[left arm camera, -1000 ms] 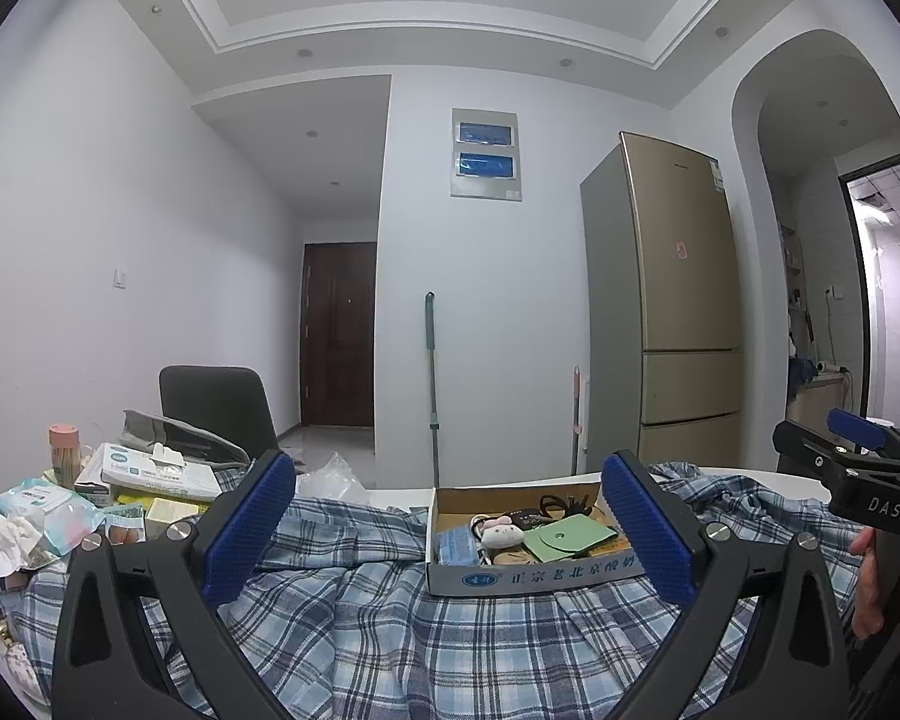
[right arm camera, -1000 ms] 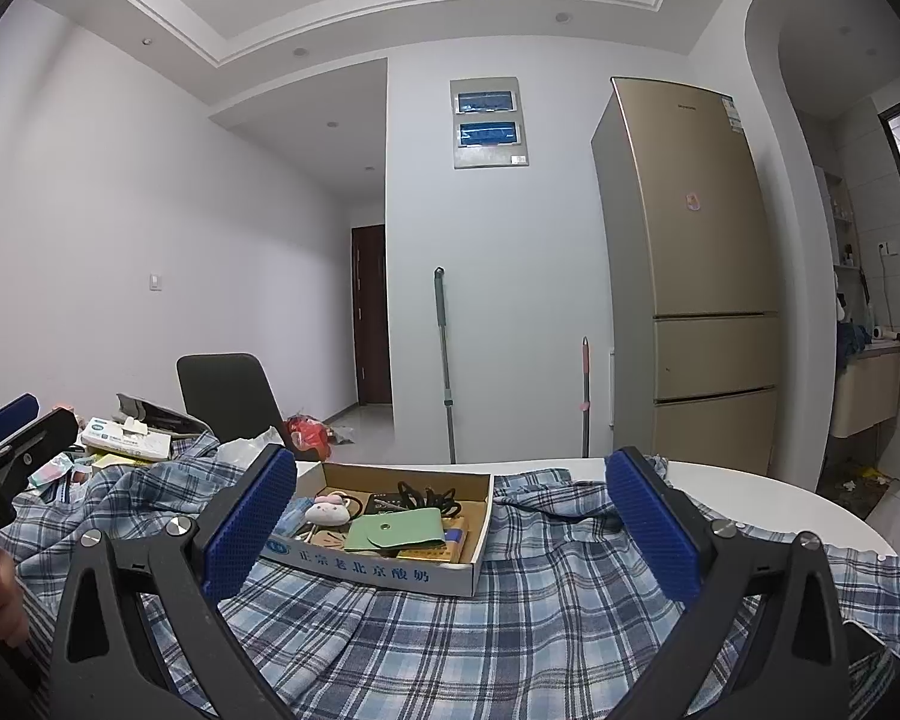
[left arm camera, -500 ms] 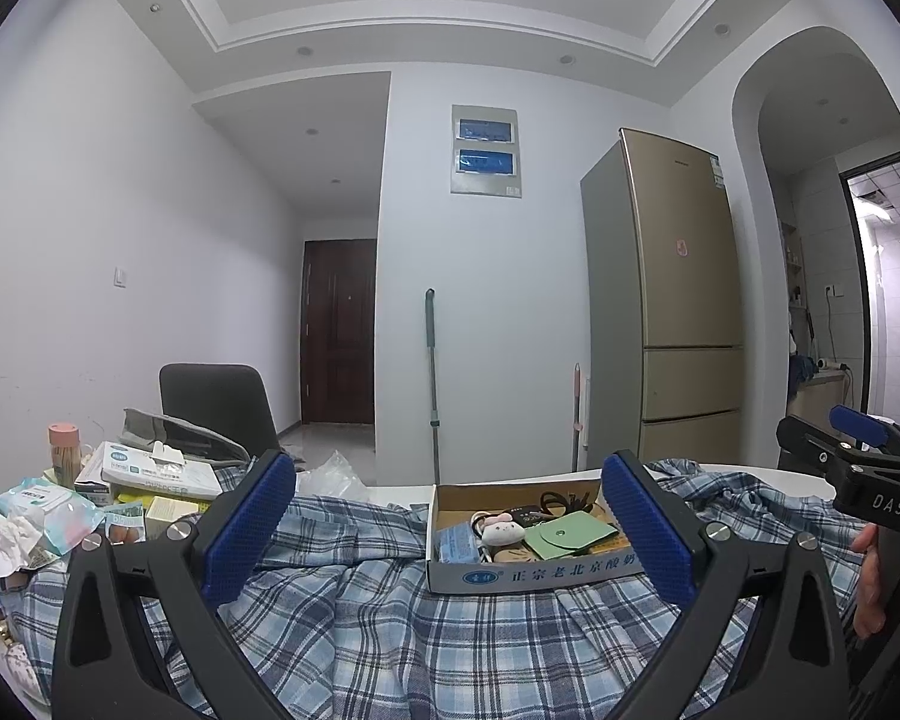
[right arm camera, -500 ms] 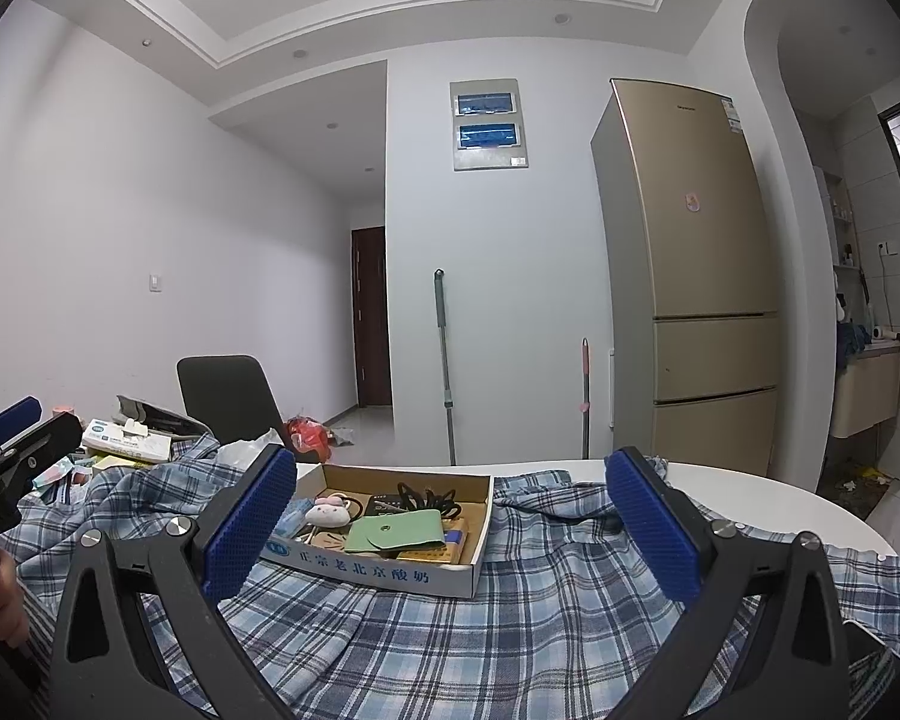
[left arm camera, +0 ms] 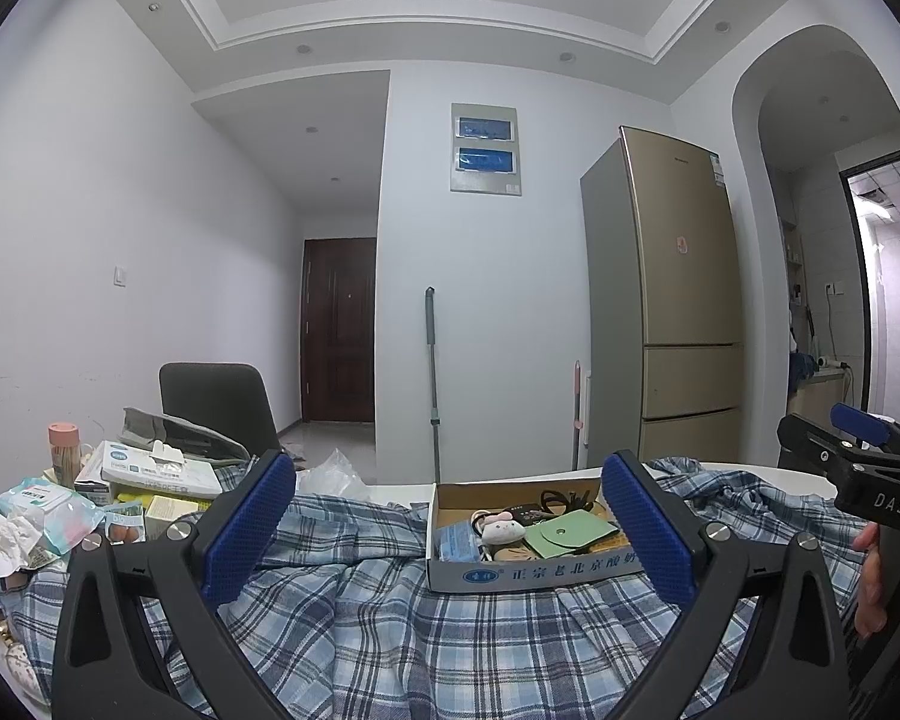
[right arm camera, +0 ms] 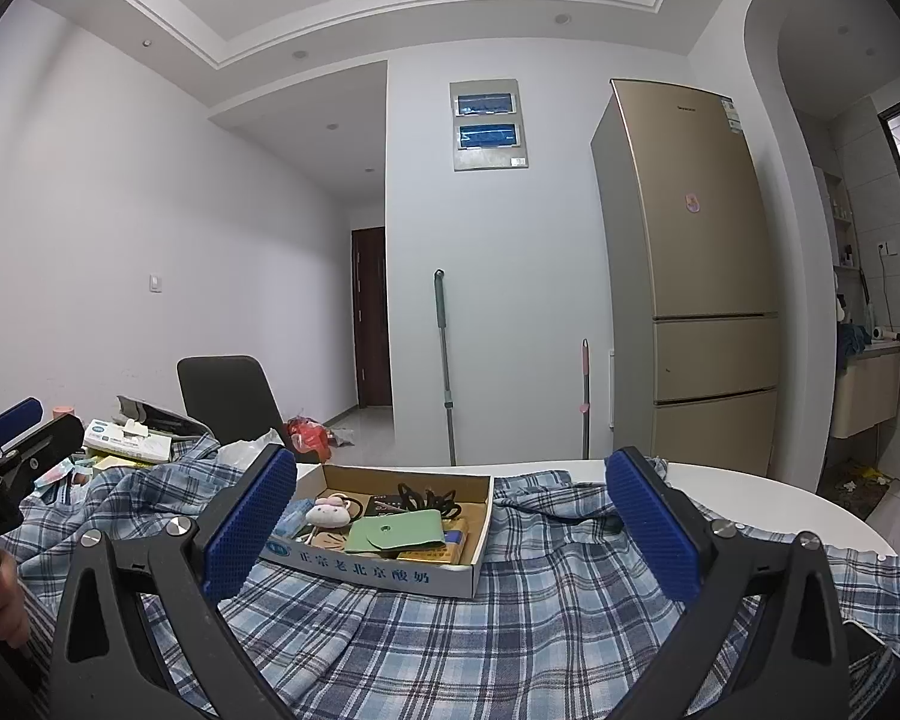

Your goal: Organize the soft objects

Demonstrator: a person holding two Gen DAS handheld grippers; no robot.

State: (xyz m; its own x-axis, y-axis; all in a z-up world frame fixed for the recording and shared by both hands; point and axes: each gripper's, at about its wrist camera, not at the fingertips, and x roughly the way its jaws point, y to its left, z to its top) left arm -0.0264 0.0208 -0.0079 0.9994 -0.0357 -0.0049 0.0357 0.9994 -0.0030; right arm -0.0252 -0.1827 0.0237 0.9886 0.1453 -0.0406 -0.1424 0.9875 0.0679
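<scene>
A home — fridge (left arm camera: 675, 300), front door (left arm camera: 339, 330), cluttered dining table (right arm camera: 750, 498).

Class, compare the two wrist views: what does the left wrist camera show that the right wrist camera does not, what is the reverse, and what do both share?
Only the left wrist view shows the crumpled tissue and wet-wipe packet at the table's left edge. Only the right wrist view shows the red bag on the floor and the bare white table past the cloth. Both show the plaid shirt, the cardboard box, the green pouch and the refrigerator.

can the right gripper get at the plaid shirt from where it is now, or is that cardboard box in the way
Probably yes. The right gripper is open above the plaid shirt, with bare cloth below. The cardboard box sits farther back, covering only part.
</scene>
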